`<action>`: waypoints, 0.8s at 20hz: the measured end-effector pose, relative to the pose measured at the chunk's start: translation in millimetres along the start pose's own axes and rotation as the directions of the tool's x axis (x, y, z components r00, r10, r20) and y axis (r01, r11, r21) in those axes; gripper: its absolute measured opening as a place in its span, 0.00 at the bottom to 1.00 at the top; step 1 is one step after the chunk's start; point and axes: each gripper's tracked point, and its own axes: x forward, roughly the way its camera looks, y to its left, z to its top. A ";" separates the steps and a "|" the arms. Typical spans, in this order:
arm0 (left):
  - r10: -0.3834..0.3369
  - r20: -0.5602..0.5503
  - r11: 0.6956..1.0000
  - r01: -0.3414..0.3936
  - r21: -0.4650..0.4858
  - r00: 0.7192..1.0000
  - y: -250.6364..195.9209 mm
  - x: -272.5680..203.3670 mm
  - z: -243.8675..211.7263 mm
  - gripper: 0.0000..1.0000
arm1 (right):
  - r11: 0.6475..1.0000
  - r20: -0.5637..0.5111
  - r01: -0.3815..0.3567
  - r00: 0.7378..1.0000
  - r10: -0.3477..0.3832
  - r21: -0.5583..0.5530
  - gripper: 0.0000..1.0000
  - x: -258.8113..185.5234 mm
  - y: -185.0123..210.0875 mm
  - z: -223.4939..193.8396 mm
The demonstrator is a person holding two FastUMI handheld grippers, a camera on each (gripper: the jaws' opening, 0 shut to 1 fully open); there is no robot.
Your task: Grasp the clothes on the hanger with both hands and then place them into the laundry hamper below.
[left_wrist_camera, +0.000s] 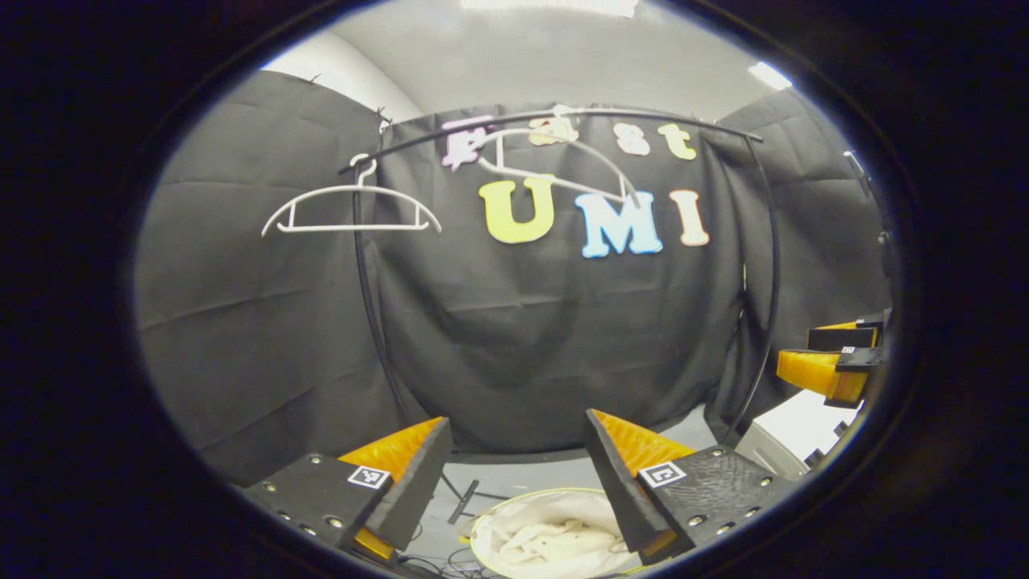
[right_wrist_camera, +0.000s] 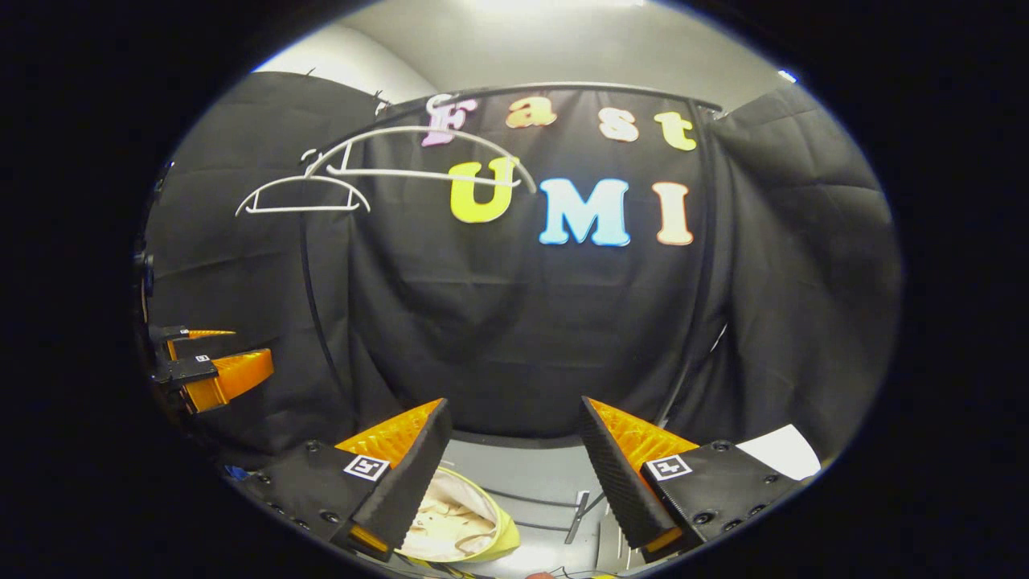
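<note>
Left gripper and right gripper noted spread, empty, above hamper. Clothes lodged inside hamper; hangers bare overhead. Placement judged done; withdrawal advised.

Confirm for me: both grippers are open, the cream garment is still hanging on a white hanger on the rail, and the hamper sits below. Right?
Not quite. The cream garment lies in the hamper, not on a hanger; both white hangers on the rail are bare, as the left gripper view shows. The left gripper and right gripper are open.
</note>
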 end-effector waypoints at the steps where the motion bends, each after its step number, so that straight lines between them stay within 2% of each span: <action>1: 0.003 0.013 1.000 -0.003 0.001 1.000 -3.2 -7.8 10.3 0.96 | 1.000 0.024 0.011 1.000 -0.011 0.009 0.97 -9.5 -8.5 9.5; 6: -0.001 0.115 1.000 0.003 -0.016 0.993 -21.8 -45.9 56.7 0.96 | 0.998 0.141 0.064 0.988 -0.066 0.018 1.00 -54.1 -43.9 42.2; 8: 0.000 0.136 1.000 0.001 -0.008 0.991 -29.8 -57.8 65.5 0.96 | 0.997 0.169 0.078 0.982 -0.081 0.020 0.97 -65.7 -55.3 46.5; 10: -0.003 0.161 1.000 0.004 -0.004 0.987 -34.1 -63.8 74.4 0.96 | 0.996 0.191 0.085 0.978 -0.088 0.022 1.00 -77.2 -60.8 49.3; 12: -0.012 0.167 1.000 0.012 0.002 0.986 -38.4 -70.2 78.8 0.96 | 0.995 0.204 0.103 0.974 -0.103 0.011 0.96 -85.2 -67.9 49.3; 16: -0.005 0.187 1.000 0.005 0.002 0.982 -40.3 -85.5 85.9 0.96 | 0.994 0.222 0.105 0.969 -0.106 0.016 0.97 -101.1 -75.2 51.9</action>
